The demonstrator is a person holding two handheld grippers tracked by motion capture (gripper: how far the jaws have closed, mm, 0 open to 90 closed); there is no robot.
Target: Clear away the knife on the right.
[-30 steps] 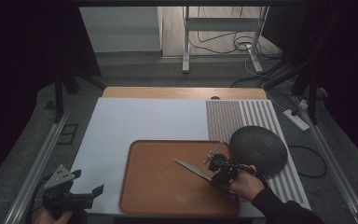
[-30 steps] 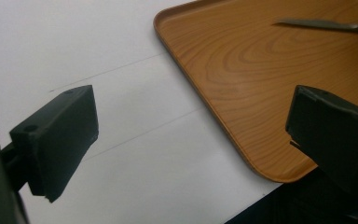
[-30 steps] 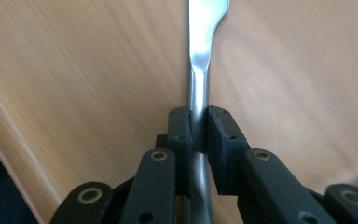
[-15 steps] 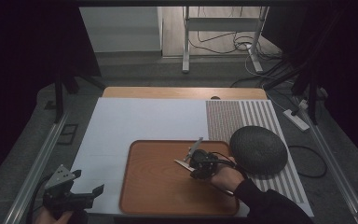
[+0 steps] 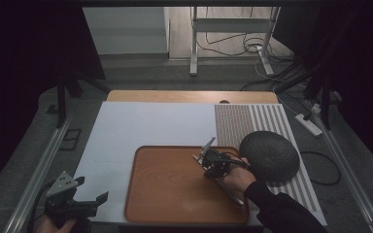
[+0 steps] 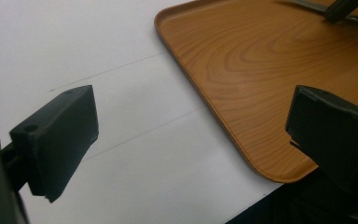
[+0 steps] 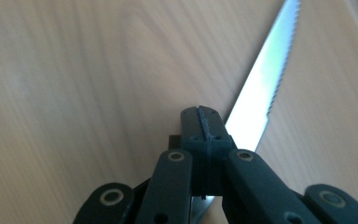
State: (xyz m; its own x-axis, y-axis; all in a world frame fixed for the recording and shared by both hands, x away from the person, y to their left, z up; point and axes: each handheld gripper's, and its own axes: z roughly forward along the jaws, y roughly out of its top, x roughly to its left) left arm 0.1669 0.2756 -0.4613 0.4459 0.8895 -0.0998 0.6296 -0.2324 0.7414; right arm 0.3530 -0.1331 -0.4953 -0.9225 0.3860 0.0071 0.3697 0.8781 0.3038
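Knife (image 7: 261, 79) is clamped in the fully closed right gripper (image 5: 205, 156) above the tray (image 5: 175, 194).

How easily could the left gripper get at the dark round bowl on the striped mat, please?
Probably not easily: the left gripper sits at the opposite corner, with the right gripper and knife between.
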